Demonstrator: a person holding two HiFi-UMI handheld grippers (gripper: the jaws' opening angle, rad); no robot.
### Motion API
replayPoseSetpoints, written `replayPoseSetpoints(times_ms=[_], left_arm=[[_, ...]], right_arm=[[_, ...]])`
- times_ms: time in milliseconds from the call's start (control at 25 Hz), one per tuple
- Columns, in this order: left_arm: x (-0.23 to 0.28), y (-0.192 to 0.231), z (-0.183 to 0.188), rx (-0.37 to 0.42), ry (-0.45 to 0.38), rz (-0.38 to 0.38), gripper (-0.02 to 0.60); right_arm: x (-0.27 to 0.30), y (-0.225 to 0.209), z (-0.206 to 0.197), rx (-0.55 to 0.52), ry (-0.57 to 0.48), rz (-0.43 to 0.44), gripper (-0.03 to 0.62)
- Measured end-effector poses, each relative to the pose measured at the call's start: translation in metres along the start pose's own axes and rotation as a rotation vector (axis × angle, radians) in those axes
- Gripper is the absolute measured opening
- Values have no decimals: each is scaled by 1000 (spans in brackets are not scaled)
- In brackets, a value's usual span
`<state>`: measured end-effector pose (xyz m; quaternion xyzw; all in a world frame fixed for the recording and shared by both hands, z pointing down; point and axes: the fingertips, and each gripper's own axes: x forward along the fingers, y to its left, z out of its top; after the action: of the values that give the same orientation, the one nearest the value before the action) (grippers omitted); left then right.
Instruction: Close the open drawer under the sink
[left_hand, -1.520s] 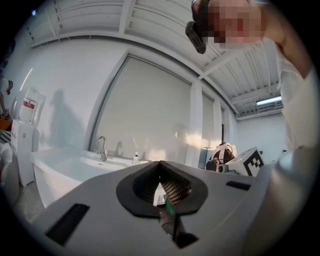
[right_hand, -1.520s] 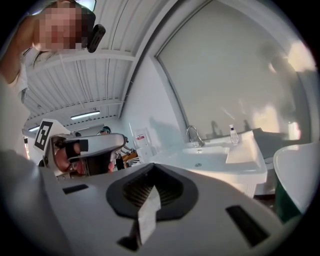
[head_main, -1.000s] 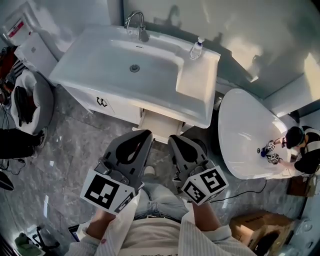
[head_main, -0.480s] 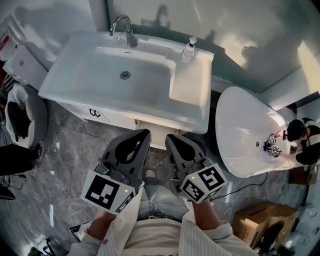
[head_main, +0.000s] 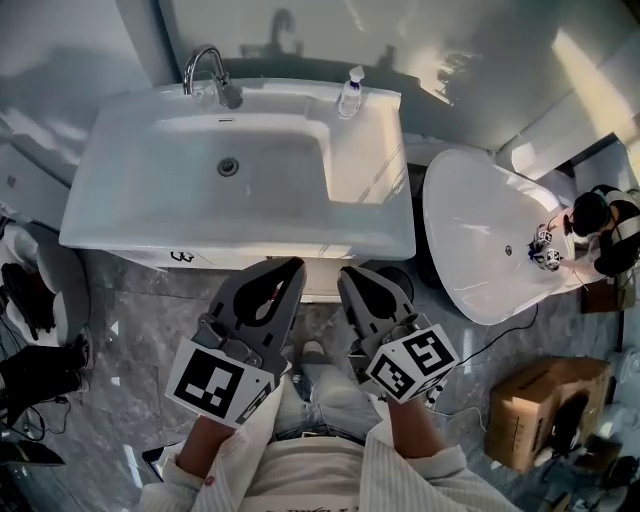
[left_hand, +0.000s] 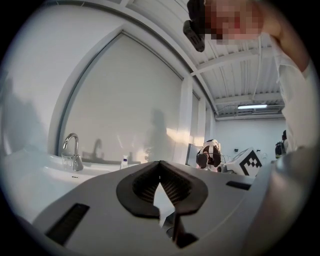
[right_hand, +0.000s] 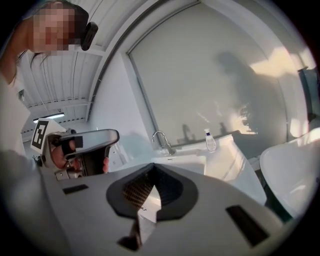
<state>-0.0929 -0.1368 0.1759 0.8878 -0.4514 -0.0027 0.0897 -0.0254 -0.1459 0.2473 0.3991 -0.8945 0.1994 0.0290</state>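
Observation:
In the head view the white sink, with its faucet and a small bottle, fills the upper middle. Under its front edge only a thin pale strip of the drawer front shows between my two grippers. The left gripper and the right gripper are held side by side just in front of the cabinet, tips toward it, both shut and holding nothing. In the left gripper view the left gripper points over the sink. The right gripper faces the sink too.
A white oval tub stands to the right, with a person at its far side. A dark round bin sits by the cabinet's right corner. A cardboard box lies at lower right and dark gear at left.
The view has moved up over the sink. The drawer that stuck out past the counter's edge now shows only as a thin strip. Both grippers stay shut, side by side.

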Motion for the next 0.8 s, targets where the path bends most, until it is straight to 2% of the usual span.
replayPoseSetpoints(times_ms=[160,440,800], left_arm=[[3,5,1,10,2,-60,15],[5,5,-7,0,38,-119,15],[10,5,-44,-18,88,-163,15]], right_arm=[[6,-2,3,-2,-23,-49,9],[8,-3,-2,16,-36,-99,11],[9,-15,-27,23,-17,-144,11]])
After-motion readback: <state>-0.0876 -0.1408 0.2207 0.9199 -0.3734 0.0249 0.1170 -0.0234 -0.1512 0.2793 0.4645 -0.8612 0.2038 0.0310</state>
